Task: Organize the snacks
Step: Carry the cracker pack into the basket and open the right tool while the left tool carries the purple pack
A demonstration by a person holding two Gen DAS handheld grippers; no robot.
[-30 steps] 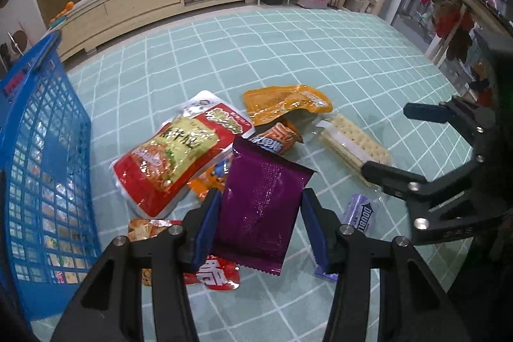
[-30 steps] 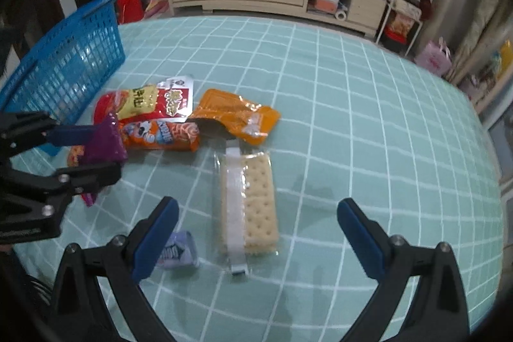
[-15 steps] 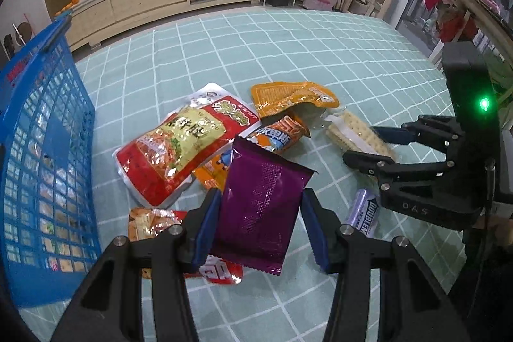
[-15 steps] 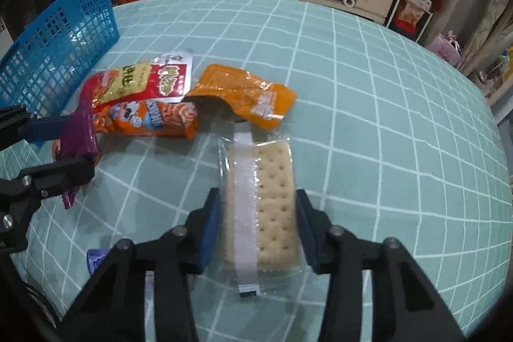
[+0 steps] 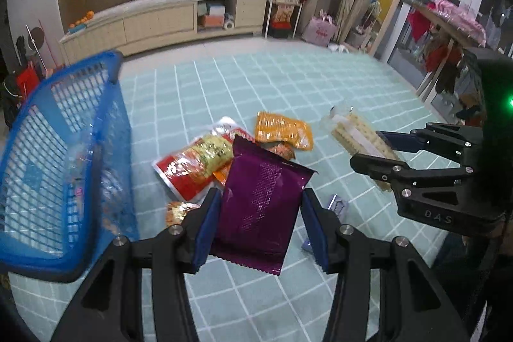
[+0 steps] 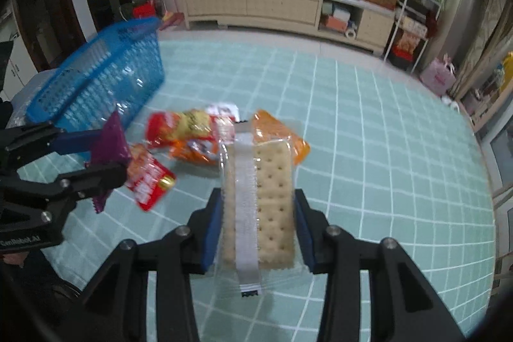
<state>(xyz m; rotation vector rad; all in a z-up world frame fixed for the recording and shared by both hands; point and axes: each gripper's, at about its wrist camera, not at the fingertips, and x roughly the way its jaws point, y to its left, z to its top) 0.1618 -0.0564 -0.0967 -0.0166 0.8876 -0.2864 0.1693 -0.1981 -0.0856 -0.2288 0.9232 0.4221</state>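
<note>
Left wrist view: the left gripper has risen since a second ago, still clamping the purple packet between its blue pads, now clear of the green checked cloth. The blue basket stands at its left; its contents are too blurred to tell. The right gripper, open wide earlier, now grips the cracker pack.

Right wrist view: the right gripper has closed on the cracker pack, lifted off the cloth, with pads pressing both long edges. The red and orange snack bags lie beyond, beside the basket
</note>
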